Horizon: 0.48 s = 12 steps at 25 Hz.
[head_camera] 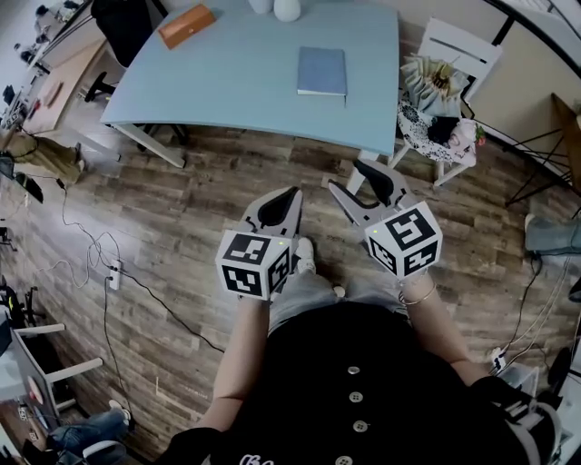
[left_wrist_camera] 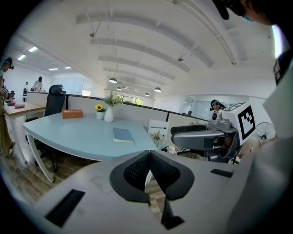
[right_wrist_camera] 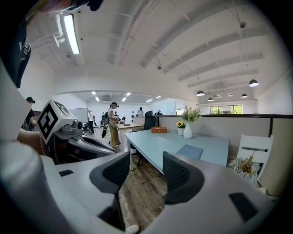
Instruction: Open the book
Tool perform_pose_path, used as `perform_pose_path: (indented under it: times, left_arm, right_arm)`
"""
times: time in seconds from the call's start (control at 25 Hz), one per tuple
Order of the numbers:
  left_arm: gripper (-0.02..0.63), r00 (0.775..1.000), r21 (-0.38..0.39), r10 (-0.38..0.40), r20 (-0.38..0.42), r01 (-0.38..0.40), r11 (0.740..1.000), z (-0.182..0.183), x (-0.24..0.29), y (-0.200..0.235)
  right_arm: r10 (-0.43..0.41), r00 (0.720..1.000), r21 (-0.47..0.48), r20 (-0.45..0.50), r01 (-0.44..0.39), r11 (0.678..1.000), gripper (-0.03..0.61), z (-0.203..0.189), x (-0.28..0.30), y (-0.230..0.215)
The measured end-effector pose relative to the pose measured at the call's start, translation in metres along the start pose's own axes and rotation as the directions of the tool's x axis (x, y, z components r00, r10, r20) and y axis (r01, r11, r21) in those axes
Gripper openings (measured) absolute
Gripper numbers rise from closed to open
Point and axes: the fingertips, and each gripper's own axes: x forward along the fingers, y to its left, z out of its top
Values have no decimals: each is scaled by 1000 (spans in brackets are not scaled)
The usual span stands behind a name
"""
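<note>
The book [head_camera: 322,71] lies closed on the table [head_camera: 227,82]. Both grippers are held short of the table, probably awaiting approach. Left gripper [head_camera: 292,194]: jaws pressed together, empty. Right gripper [head_camera: 346,175]: jaws spread, empty.

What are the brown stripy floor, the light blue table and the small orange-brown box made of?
The brown stripy floor looks like wood planks or wood-look laminate: grain and plank seams show. The light blue table seems smooth painted or laminated board, evenly coloured, slightly shiny. The small orange-brown box could be wood or leather; too small to tell.
</note>
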Motion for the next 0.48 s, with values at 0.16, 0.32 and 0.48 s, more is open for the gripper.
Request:
perform_pose_path:
  times: [0.16, 0.32, 0.48]
  left_arm:
    - [12, 1000, -1, -20, 19, 20, 1000, 20, 14, 31]
    - [12, 998, 13, -51, 29, 51, 999, 39, 27, 57]
    - [12, 996, 14, -82, 34, 82, 997, 52, 40, 82]
  right_arm:
    - [-14, 1000, -16, -1, 14, 1000, 206, 16, 30, -7]
    - [-45, 999, -16, 5, 45, 999, 206, 30, 58, -19]
    - [-73, 997, -16, -3, 73, 997, 201, 37, 84, -27]
